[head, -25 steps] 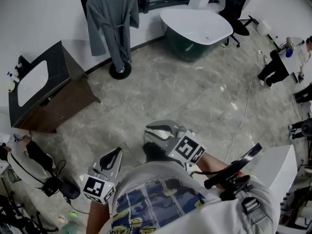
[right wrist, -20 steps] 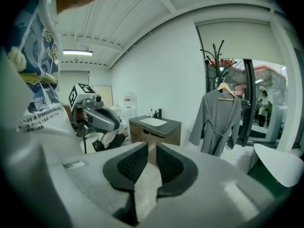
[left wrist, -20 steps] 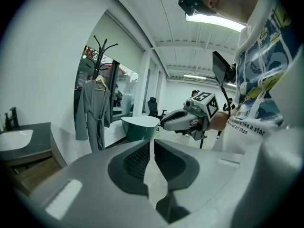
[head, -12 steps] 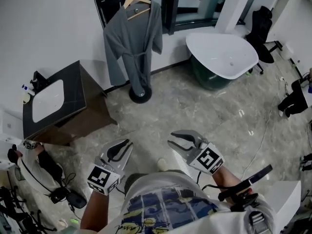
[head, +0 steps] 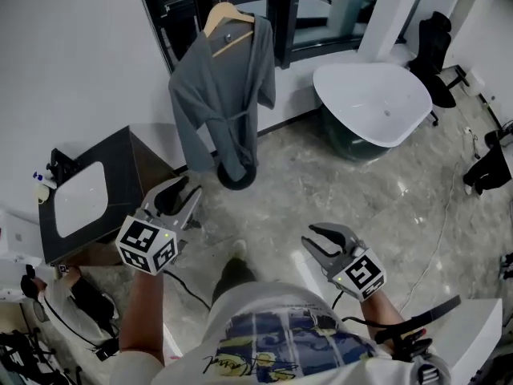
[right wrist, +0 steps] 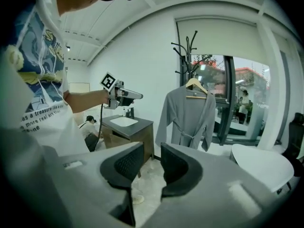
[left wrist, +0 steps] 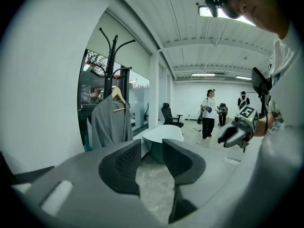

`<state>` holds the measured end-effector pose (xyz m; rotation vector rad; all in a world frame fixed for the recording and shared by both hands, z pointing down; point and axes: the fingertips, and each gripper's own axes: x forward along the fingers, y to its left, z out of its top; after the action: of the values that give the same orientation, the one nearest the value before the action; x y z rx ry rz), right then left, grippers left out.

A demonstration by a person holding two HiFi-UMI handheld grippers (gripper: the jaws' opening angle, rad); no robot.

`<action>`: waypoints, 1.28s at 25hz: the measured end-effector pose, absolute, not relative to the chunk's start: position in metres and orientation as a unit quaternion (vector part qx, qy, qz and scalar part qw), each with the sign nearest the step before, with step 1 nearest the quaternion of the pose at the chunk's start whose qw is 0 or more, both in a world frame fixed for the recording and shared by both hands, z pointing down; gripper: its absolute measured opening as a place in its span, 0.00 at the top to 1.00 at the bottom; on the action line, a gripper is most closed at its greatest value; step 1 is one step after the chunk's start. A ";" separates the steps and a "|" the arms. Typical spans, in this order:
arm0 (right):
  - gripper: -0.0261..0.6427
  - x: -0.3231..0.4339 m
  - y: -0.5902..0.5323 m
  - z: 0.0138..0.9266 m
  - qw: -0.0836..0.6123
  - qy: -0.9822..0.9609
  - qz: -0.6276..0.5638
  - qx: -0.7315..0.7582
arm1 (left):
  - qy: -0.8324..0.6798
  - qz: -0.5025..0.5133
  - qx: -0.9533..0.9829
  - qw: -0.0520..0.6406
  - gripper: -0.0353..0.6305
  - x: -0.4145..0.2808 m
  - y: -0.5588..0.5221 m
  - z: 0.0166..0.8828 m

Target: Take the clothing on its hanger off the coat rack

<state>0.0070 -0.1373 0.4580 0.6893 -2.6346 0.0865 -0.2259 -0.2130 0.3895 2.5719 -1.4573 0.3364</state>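
While the left tongs (head: pixel 183 192) and right tongs (head: pixel 314 243) have just been spreading open, both empty, we're closing in.
Grey robe (head: pixel 220 95) on its hanger (head: pixel 228 14) hangs on the coat rack (right wrist: pixel 186 51) ahead, nearer than a second ago, untouched.

We see the robe (head: pixel 220 107) as soft, matt grey cloth on a pale wooden hanger (head: pixel 228 10), and the coat rack (right wrist: pixel 184 63) looks like black-painted metal. The floor (head: pixel 321 175) is polished, veined stone with a sheen, the bathtub (head: pixel 373 95) is smooth glossy white, and the cabinet (right wrist: pixel 115 136) is brown wood under a dark matt top. On the left gripper (left wrist: pixel 151 146) and right gripper (right wrist: pixel 152 148) we read matt grey plastic, with finely ribbed pads (right wrist: pixel 126 164).
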 end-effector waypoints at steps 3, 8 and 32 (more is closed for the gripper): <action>0.80 0.006 -0.167 0.457 0.205 -0.932 0.046 0.295 | -0.499 0.111 0.857 0.068 0.67 -0.263 -0.281 0.370; 0.80 -0.008 -0.207 0.443 0.198 -0.909 0.057 0.363 | -0.503 0.129 0.854 0.036 0.57 -0.306 -0.387 0.338; 0.80 -0.009 -0.212 0.472 0.187 -0.839 0.121 0.496 | -0.408 0.184 0.891 0.077 0.90 -0.290 -0.554 0.369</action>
<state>-0.0091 -0.2125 0.4717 1.3966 -2.3632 0.3419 -0.2904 -0.5535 0.3689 2.6706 -1.2213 0.5521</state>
